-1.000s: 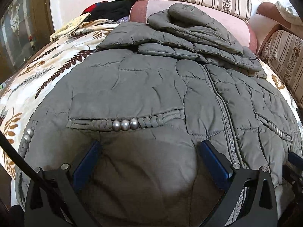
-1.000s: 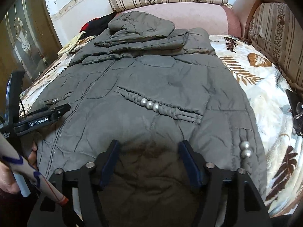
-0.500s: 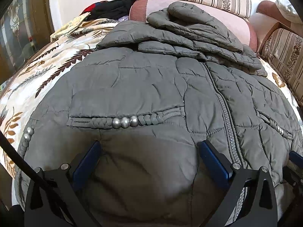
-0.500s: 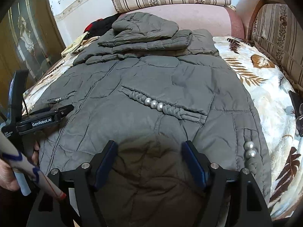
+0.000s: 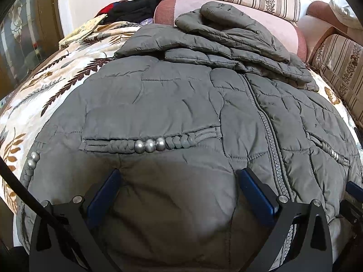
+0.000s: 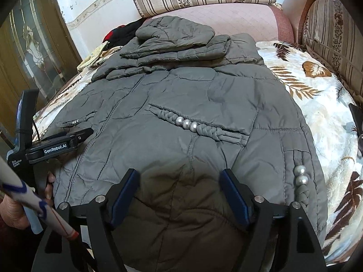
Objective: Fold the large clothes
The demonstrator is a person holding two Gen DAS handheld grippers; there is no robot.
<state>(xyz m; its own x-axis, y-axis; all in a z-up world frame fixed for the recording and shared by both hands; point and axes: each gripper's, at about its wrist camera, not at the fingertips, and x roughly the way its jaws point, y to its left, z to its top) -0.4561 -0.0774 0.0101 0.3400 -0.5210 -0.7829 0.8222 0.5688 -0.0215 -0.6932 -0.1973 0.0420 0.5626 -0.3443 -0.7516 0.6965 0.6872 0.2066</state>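
Meanwhile both tongs, left tongs (image 5: 177,179) and right tongs (image 6: 179,179), released, have edged nearer the jacket (image 6: 181,104) hem between their blades, so grasping seems imminent.

A sofa seat covered by a cream blanket with brown leaf print (image 6: 317,104) carries a grey quilted jacket (image 5: 181,104) spread flat, front up, with dark clothes (image 5: 133,9) heaped at the back corner.

Bright daylight, sharp focus, heavy fisheye bending at dark corners; gripper shadows darken the jacket (image 5: 172,104) hem.
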